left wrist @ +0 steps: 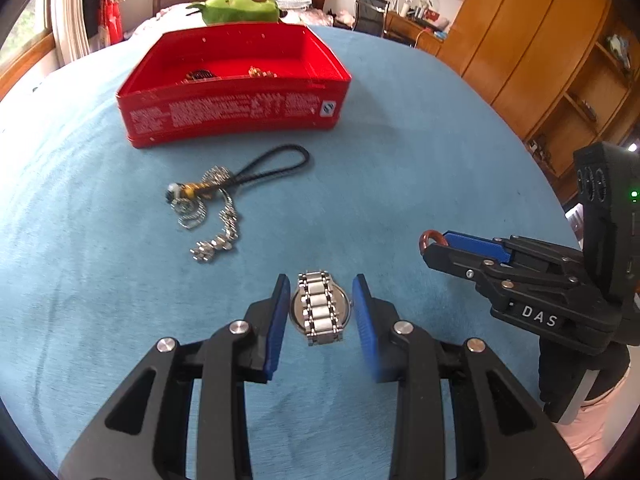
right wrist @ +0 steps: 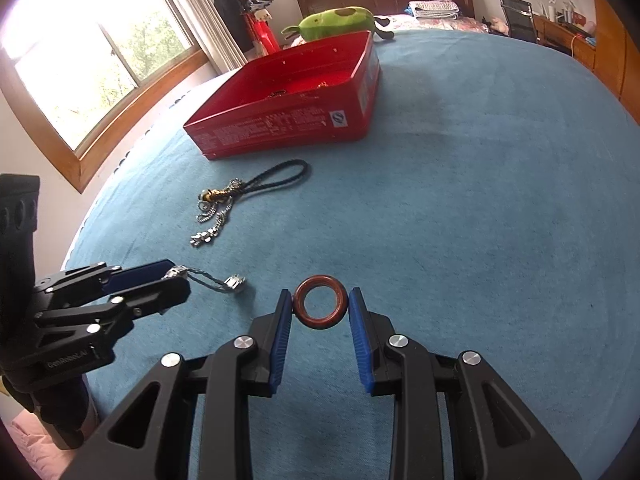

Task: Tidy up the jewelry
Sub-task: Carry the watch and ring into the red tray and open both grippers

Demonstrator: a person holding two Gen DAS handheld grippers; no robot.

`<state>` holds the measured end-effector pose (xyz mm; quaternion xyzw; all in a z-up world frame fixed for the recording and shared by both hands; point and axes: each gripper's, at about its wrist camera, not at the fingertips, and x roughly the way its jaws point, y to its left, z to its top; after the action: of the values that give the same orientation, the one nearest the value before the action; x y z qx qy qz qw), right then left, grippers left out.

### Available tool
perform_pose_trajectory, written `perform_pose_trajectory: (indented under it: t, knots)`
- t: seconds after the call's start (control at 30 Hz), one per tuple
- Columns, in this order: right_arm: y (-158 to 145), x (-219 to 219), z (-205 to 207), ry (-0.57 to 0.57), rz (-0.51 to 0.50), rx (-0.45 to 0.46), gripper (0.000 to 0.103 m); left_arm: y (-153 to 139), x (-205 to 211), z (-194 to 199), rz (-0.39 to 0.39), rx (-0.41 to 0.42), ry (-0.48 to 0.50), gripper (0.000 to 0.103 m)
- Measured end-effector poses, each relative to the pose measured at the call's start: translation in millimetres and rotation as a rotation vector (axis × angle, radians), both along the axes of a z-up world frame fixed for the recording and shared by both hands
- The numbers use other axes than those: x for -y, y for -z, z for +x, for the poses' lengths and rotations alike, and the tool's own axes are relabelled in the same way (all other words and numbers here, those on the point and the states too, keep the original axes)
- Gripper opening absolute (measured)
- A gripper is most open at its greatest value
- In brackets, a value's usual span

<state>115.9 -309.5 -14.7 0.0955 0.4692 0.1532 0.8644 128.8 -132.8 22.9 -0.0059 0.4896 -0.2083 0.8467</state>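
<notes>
1. fingers (left wrist: 280,320) of the left gripper (left wrist: 321,310) are spread on either side of the watch (left wrist: 321,307), with slim gaps at both pads.
2. watch lies on the blue cloth (left wrist: 400,184), band running lengthwise away from the camera, toward the red tin (left wrist: 234,112).
3. right gripper (right wrist: 320,308) pinches a brown ring (right wrist: 320,307) at its sides, hole facing the camera.
4. chains (left wrist: 208,208) and a black cord loop (left wrist: 280,160) lie between the watch and the tin.

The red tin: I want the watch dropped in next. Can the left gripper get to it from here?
Probably yes. The left gripper brackets the watch, the red tin is open-topped, and only the tangled chains lie low on the cloth between.
</notes>
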Motion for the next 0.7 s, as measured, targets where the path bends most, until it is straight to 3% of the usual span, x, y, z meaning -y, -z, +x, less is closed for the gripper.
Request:
perform_pose_trajectory:
  t: [0.4, 0.7]
  knots:
    - [-24, -19, 15, -0.019, -0.007, 0.04, 0.029, -32, -20, 12, -0.031, 0.069, -0.044, 0.031]
    - [-57, -34, 46, -0.032, 0.01, 0.087, 0.029, -69, -38, 28, -0.044, 0.146, -0.091, 0.031]
